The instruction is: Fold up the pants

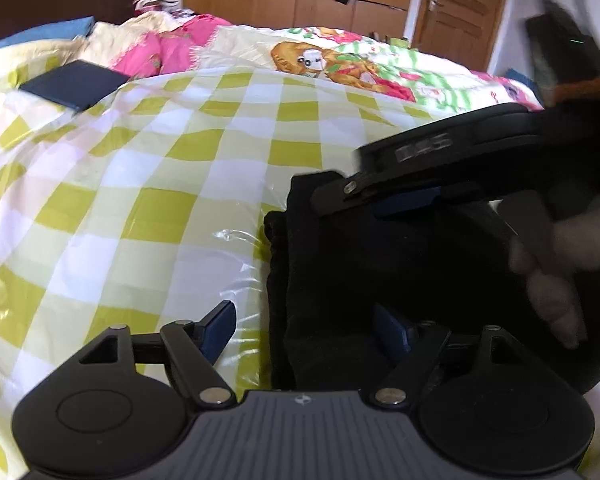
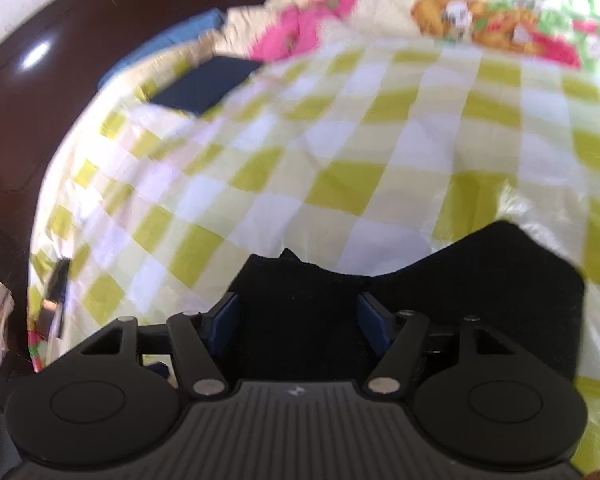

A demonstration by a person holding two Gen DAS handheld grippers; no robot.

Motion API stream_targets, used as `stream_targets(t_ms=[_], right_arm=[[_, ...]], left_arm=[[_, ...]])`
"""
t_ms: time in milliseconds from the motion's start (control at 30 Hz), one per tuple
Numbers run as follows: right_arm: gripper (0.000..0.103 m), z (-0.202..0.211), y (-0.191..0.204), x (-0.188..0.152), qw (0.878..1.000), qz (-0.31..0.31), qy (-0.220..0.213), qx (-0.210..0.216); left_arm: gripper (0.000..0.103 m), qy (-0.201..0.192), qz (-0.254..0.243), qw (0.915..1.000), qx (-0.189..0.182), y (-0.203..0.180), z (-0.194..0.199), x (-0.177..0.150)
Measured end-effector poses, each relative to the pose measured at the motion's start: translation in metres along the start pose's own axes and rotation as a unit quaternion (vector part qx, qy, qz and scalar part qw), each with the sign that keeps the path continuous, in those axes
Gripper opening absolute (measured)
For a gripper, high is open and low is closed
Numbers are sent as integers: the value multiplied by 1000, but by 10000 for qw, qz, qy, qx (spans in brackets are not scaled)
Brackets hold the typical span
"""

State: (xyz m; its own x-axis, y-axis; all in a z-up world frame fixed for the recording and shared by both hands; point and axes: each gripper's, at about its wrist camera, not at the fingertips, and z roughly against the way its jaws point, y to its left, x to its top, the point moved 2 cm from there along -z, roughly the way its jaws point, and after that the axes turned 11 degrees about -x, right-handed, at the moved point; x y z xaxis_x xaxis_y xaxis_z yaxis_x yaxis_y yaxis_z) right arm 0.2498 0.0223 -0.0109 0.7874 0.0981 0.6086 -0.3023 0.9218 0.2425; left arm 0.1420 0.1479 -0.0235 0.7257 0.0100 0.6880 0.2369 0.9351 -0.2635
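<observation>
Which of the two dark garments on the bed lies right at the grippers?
The black pants, bunched between the left gripper and right gripper. The navy folded piece lies flat and square at the far left corner.

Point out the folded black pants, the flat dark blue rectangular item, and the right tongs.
Folded black pants [image 1: 340, 280]: left wrist view, top fabric layer.
Flat dark blue rectangular item [image 1: 74, 86]: left wrist view, its top face.
Right tongs [image 2: 298, 320]: right wrist view, midway between fingertips.

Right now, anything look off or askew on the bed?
Nothing damaged or spilled. The black pants lie folded on the checked sheet, though one layer sticks out unevenly along the left edge. A dark folded item sits apart near the pillows.
</observation>
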Motion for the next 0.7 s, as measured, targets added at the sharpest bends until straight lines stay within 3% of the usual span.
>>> stream_targets(t_ms=[100, 267, 467, 700], right_arm=[[66, 43, -1, -14, 9993, -2, -385, 30], [66, 85, -16, -61, 9987, -174, -467, -132], [65, 79, -35, -107, 9984, -437, -210, -306], [65, 99, -28, -105, 9978, -464, -355, -323]], left_arm=[[89, -73, -91, 9998, 178, -16, 13, -6], [89, -54, -78, 9992, 376, -25, 20, -9], [89, 100, -119, 9984, 547, -31, 14, -14], [89, 73, -53, 9978, 660, -34, 18, -16]])
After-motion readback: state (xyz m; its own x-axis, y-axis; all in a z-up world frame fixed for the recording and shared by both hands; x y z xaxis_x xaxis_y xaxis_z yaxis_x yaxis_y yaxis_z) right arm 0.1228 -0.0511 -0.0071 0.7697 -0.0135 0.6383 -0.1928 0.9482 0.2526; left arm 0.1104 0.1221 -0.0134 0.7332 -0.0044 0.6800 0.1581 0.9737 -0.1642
